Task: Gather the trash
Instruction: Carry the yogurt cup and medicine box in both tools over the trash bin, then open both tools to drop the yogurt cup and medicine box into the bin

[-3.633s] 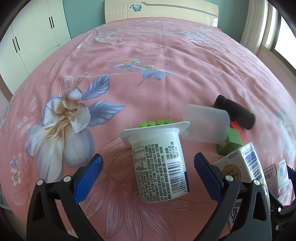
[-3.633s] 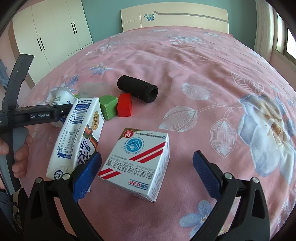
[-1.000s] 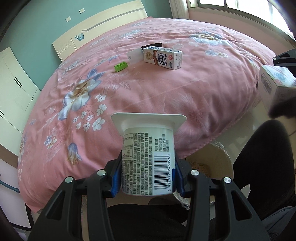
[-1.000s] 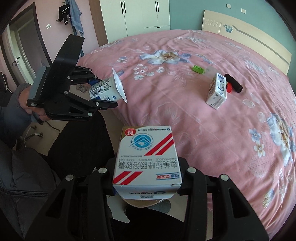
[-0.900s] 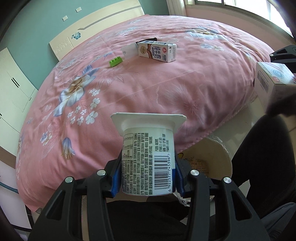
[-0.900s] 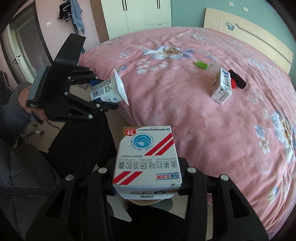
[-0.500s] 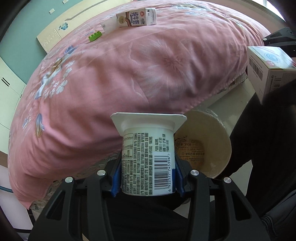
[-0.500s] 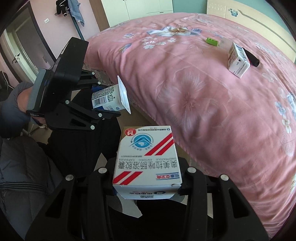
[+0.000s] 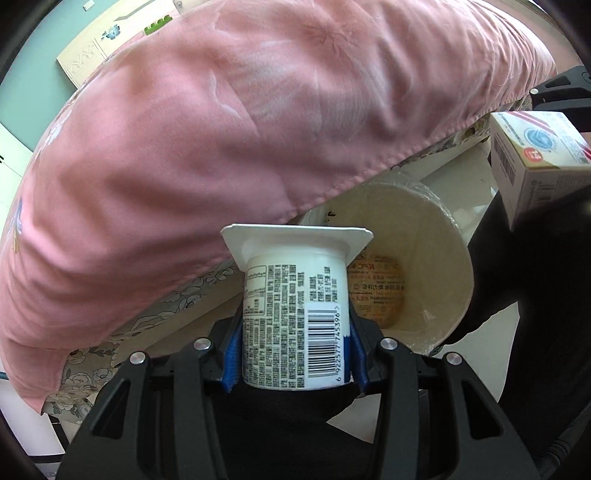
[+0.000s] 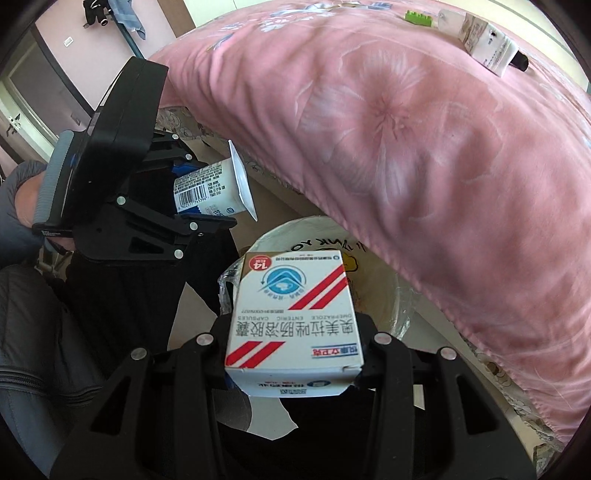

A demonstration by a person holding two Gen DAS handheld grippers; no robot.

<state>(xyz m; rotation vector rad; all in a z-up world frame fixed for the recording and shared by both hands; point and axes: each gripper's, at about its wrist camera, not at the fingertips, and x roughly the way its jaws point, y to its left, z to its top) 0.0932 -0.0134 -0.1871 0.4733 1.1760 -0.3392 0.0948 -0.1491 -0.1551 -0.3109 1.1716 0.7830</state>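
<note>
Left gripper [image 9: 295, 354] clamps yogurt cup [image 9: 295, 317] at mid-wall; right gripper [image 10: 291, 365] grips medicine box [image 10: 293, 317]. Both prob. light, crushable, just above bin [image 9: 443, 236].

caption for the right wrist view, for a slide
Right gripper holding white medicine box above cream bin

Pink floral bedspread [image 9: 229, 122] overhanging — green toy brick [image 10: 418, 17], wardrobe doors [image 9: 9, 162]
</note>
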